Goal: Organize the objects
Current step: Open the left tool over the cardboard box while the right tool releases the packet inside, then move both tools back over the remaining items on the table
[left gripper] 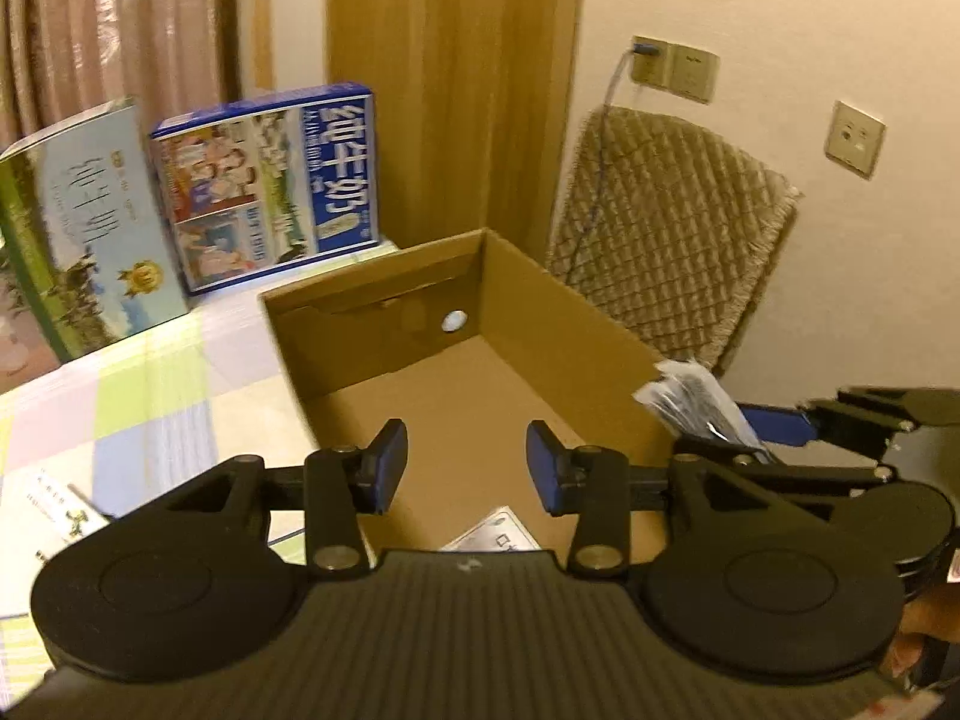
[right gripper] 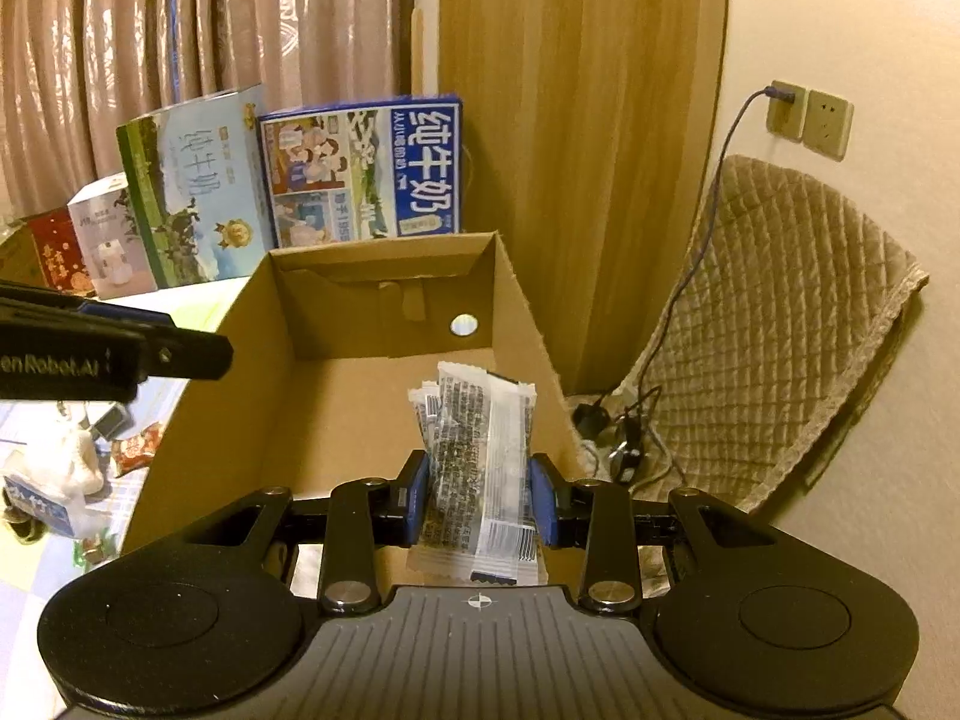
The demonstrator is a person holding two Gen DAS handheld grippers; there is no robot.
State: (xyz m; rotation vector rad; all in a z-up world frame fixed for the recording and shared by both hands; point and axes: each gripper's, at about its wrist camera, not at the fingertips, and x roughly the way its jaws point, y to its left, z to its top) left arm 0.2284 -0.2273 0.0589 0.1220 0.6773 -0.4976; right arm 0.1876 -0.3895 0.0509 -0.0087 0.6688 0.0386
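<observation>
Right claw point(right gripper: 479, 491) clamped on clear printed snack packets point(right gripper: 480, 450) above open brown cardboard box point(right gripper: 384, 300); left claw point(left gripper: 467, 465) apart, empty, at 9 o'clock.

Cardboard box point(right gripper: 360, 396) open-topped, floor mostly bare at centre frame in both views; only a flat packet point(left gripper: 498, 531) lies at the lower centre of the left view. Upright milk cartons point(right gripper: 366, 171) wall off the upper left behind the box's far side. Left gripper point(right gripper: 114, 348) juts in from the left edge over the box's left wall, narrowing entry there.
</observation>
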